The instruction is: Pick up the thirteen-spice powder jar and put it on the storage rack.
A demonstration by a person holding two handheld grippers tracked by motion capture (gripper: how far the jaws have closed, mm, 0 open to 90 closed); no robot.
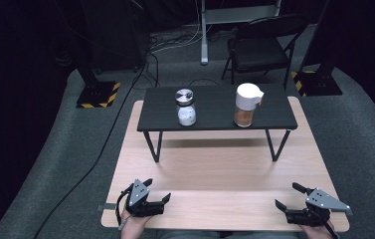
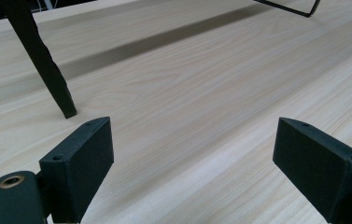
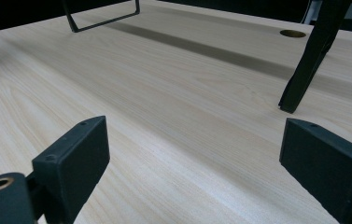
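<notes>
Light wood table point(image 1: 225, 174), black riser point(image 1: 215, 112), grey carpet point(image 1: 359, 129); both grippers' jaws apart, nothing betw.

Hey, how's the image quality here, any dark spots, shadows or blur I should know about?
High view: table evenly lit, surroundings nearly black, whole picture slightly soft; the stand casts a faint shadow beneath. Left gripper view: a dark shadow band crosses the wood beyond the stand's leg; near jaws soft. Right gripper view: similar shadow band, far edge blurred, no glare.

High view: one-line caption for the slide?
Left gripper and right gripper open on the light table; two jars, and, on the black riser.
</notes>
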